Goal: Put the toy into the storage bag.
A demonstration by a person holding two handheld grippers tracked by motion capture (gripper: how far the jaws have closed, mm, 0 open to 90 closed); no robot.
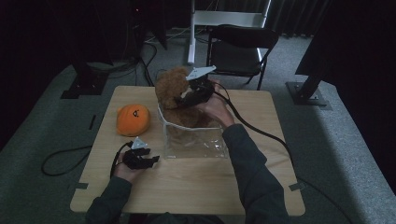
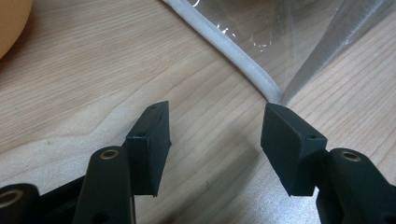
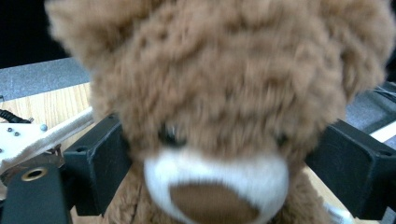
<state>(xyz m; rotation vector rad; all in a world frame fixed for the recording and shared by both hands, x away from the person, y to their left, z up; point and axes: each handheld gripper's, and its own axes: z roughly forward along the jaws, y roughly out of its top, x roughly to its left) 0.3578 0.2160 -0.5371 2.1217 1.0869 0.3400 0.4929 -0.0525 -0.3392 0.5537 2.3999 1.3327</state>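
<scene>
Currently you are lowering one brown teddy bear into one clear plastic pouch that stands near the middle of the worktop. In the high view the bear sits just above centre, its lower body already inside the pouch's white-edged mouth, its head and shoulders above it. Your right hand-held gripper has the bear by the head: in the right gripper view both black jaws sit against the fur on either side of the face, held wide by its bulk. Your left hand-held gripper rests at lower left of the high view, jaws partly apart and holding nothing; in the left gripper view the pouch's white seam lies just ahead of them, at upper right. The next move likely calls for steadying the pouch rim while the bear is pressed down. One orange plush toy lies apart at left, untouched
</scene>
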